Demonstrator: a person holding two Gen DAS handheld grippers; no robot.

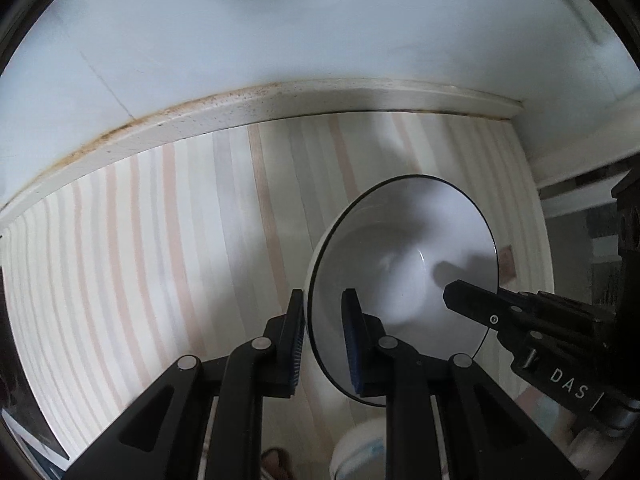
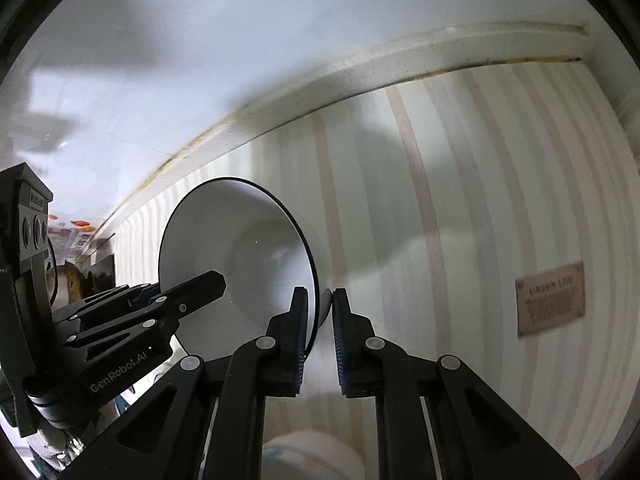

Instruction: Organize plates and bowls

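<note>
Both claws pinch the white bowl's [image 1: 400,248] black-edged rim, left claw [image 1: 325,344] on one side, right claw [image 2: 320,340] opposite, sharing its weight and keeping it steady above the striped worktop [image 1: 160,248], likely for restacking elsewhere.

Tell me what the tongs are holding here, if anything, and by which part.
Both tongs hold one white bowl by its dark-edged rim: the left tongs pinch one side of the rim, the right tongs the opposite side.
</note>
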